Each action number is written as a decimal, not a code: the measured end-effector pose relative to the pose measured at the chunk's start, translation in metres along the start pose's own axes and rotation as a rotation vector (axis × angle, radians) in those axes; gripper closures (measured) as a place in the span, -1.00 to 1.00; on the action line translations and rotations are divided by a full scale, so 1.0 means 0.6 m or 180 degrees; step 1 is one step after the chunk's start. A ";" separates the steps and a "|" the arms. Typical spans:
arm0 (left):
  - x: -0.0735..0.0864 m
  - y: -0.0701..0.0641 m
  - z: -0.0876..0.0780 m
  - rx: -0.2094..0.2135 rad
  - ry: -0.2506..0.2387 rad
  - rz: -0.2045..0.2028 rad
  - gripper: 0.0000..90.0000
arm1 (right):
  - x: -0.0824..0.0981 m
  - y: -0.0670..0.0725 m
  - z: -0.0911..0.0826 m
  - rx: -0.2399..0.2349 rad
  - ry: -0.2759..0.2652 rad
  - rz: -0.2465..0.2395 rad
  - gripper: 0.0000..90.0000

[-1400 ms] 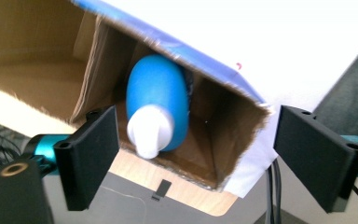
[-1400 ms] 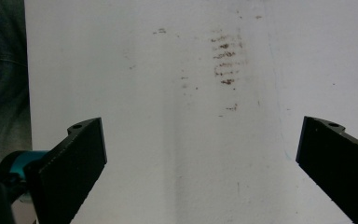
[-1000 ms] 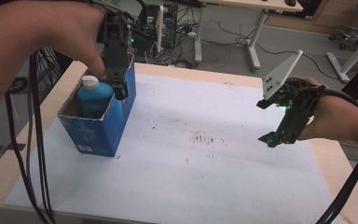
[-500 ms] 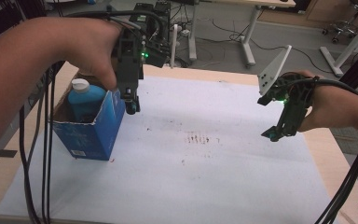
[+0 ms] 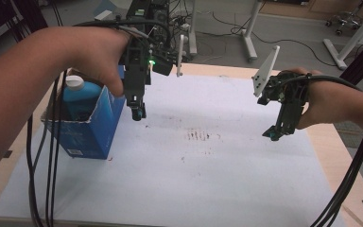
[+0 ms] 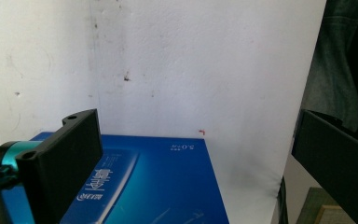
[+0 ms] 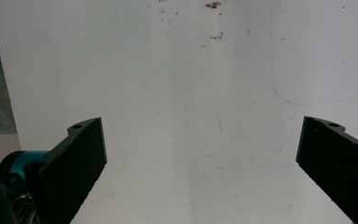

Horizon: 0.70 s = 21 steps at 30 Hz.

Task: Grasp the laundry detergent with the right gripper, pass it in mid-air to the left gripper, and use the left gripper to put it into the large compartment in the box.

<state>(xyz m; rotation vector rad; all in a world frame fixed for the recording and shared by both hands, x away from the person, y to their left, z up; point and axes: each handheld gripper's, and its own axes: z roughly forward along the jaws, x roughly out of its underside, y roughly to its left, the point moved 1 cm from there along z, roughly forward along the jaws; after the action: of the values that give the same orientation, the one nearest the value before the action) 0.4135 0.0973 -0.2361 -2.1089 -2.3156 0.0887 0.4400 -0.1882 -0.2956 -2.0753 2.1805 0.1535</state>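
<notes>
A wooden table [image 5: 333,142] carries a stained white sheet [image 5: 208,179]. At twelve o'clock, white desk legs [image 5: 248,33] stand on grey floor [image 5: 293,28]; a chair base [image 5: 342,19] sits at one o'clock.

The bottle [image 5: 78,94] is standing in the open box [image 5: 87,127], which is sitting on the paper sheet [image 5: 208,179] at my left. My left gripper [image 5: 137,113] is hanging just right of the box; my right gripper [image 5: 273,135] is hovering well apart, at the sheet's right.

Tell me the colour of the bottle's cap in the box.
White cap, seen best in the high view.
</notes>
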 end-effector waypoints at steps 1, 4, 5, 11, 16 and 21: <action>0.000 0.000 -0.001 -0.0006 -0.0004 0.0000 -0.96 | 0.000 -0.001 0.001 -0.0001 0.0007 -0.0004 -0.98; -0.001 0.000 -0.002 -0.0014 -0.0009 0.0001 -0.96 | 0.001 -0.002 0.006 -0.0009 0.0058 -0.0007 -0.98; 0.000 0.000 -0.002 -0.0014 -0.0003 0.0005 -0.96 | 0.001 -0.002 0.008 -0.0010 0.0077 -0.0009 -0.99; 0.002 0.001 -0.003 -0.0050 -0.0004 -0.0002 -0.96 | -0.001 -0.001 0.009 -0.0007 0.0088 -0.0003 -0.99; 0.003 0.000 -0.004 -0.0052 -0.0021 -0.0023 -0.96 | -0.001 -0.001 0.010 0.0006 0.0107 -0.0017 -0.98; 0.004 0.000 -0.004 -0.0053 -0.0007 -0.0022 -0.96 | 0.001 -0.001 0.008 0.0023 0.0088 -0.0017 -0.99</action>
<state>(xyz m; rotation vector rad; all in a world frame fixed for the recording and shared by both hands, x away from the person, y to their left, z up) 0.4137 0.0999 -0.2338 -2.1093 -2.3331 0.0719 0.4408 -0.1880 -0.3004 -2.0916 2.1878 0.1168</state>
